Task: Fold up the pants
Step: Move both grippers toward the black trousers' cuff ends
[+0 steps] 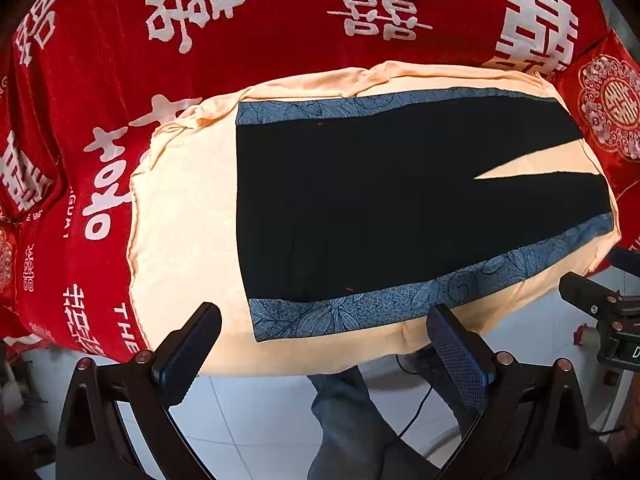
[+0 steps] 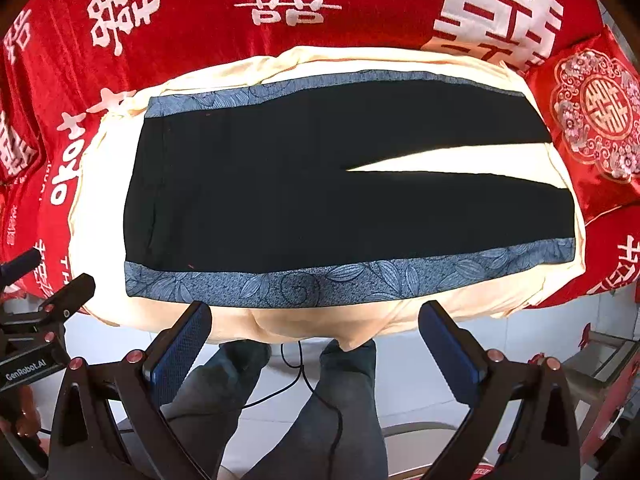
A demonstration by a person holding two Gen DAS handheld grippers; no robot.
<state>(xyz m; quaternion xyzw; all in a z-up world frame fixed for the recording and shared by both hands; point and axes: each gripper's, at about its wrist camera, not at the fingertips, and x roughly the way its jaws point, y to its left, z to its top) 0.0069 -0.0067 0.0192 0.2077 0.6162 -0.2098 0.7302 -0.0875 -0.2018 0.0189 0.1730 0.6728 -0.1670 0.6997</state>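
Black pants (image 1: pixel 380 200) with blue leaf-patterned side stripes lie flat on a cream cloth (image 1: pixel 184 208), waistband to the left, two legs spread to the right with a narrow gap between them. They also show in the right wrist view (image 2: pixel 300 200). My left gripper (image 1: pixel 324 332) is open and empty, hovering just off the near edge by the waistband end. My right gripper (image 2: pixel 316 328) is open and empty, hovering off the near edge at mid-length of the near stripe (image 2: pixel 340 284). The right gripper's body shows at the left view's right edge (image 1: pixel 608 316).
The cream cloth (image 2: pixel 100 200) covers a raised pad on a red bedspread (image 1: pixel 240 40) with white characters. A red embroidered cushion (image 2: pixel 596 120) lies at the right. The person's legs (image 2: pixel 340 400), a black cable and white floor tiles are below the near edge.
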